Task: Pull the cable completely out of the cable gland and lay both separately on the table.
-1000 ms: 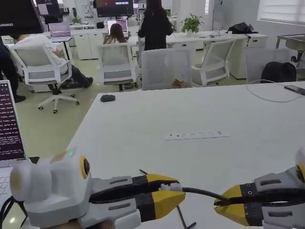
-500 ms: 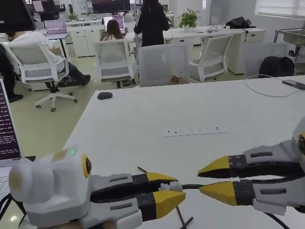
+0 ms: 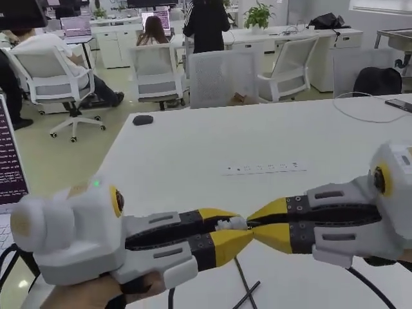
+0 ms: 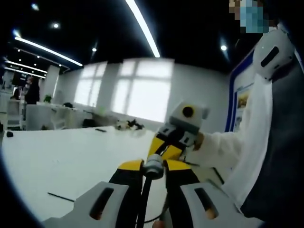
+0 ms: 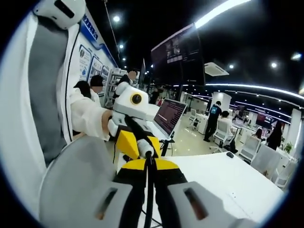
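Observation:
Above the white table [image 3: 193, 161], my left gripper [image 3: 235, 230] comes in from the left, shut on the small white cable gland [image 3: 230, 224]. From the right, my right gripper [image 3: 252, 225] meets it tip to tip and is shut on the black cable [image 3: 243, 278] just beside the gland. The cable hangs down below both grippers. In the left gripper view the gland [image 4: 153, 167] sits between my yellow jaws [image 4: 153, 166], with the cable [image 4: 142, 204] running back between them. The right gripper view shows the cable [image 5: 149, 190] clamped between my jaws [image 5: 145, 164], and the gland [image 5: 145, 151] just beyond.
A white power strip [image 3: 264, 168] lies mid-table, with a dark mouse [image 3: 142, 120] at the far left edge. A laptop screen [image 3: 8, 167] stands at the left. A phone [image 3: 402, 105] and a thin white wire [image 3: 357, 122] lie far right. Office chairs and people are beyond the table.
My right gripper, shut on the cable further out a second ago, opened, moved left and closed on the cable right at the gland. The left gripper kept hold of the gland.

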Tool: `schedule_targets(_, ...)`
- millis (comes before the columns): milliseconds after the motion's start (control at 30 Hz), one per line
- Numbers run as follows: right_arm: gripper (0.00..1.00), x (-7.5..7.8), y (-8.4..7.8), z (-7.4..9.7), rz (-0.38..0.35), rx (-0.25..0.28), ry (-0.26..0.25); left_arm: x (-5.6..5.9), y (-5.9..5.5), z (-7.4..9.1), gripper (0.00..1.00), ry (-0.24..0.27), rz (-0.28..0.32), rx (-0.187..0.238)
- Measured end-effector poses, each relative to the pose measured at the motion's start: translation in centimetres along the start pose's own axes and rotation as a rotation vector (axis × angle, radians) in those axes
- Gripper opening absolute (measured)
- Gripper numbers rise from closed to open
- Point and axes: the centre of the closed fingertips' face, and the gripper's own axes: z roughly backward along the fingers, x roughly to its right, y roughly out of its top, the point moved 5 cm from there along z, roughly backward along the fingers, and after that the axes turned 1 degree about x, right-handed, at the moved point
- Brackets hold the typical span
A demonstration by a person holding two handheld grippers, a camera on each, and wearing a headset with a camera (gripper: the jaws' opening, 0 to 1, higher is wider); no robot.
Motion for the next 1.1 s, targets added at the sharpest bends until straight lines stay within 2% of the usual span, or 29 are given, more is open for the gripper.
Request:
schedule_targets(67,0.03,0.0,0.1,0.2,0.009,0.003,-0.006,0.1,0.3,-0.2,0.2,-0.002,-0.028,0.017)
schedule_targets(133,0.03,0.3,0.3,0.3,0.003,0.023,-0.025,0.3,0.4,-0.4,0.25,-0.011,-0.033,0.022)
schedule_targets(200,0.03,0.4,0.4,0.5,-0.027,0.045,-0.031,0.4,0.7,-0.6,0.29,-0.014,-0.041,0.047)
schedule_targets(300,0.03,0.1,0.5,0.7,-0.026,0.06,-0.031,0.2,0.6,-0.6,0.19,-0.004,-0.073,0.055)
schedule_targets(333,0.03,0.0,0.6,0.7,-0.027,0.064,-0.034,0.2,0.6,-0.5,0.18,-0.016,-0.075,0.06)
schedule_targets(400,0.03,0.0,0.7,0.7,-0.037,0.075,-0.038,0.2,0.6,-0.6,0.17,-0.019,-0.035,0.074)
schedule_targets(467,0.03,-0.1,0.7,0.8,-0.049,0.084,-0.034,0.5,0.7,-0.6,0.17,-0.021,-0.054,0.082)
schedule_targets(500,0.03,-0.1,0.7,0.7,-0.048,0.083,-0.036,0.5,0.7,-0.6,0.17,-0.017,-0.056,0.082)
schedule_targets(600,0.03,0.0,0.6,0.8,-0.039,0.073,-0.047,0.0,0.8,-0.3,0.16,0.0,-0.001,0.112)
schedule_targets(700,0.03,0.3,0.6,1.2,-0.042,0.078,-0.053,-0.1,1.0,0.1,0.16,0.009,-0.007,0.135)
schedule_targets(867,0.03,0.9,-0.1,1.9,-0.049,0.065,-0.061,-0.5,1.3,0.9,0.16,0.043,-0.02,0.146)
schedule_targets(1100,0.03,1.7,-2.4,2.9,-0.083,-0.02,-0.086,-1.4,1.5,2.6,0.16,0.108,-0.018,0.159)
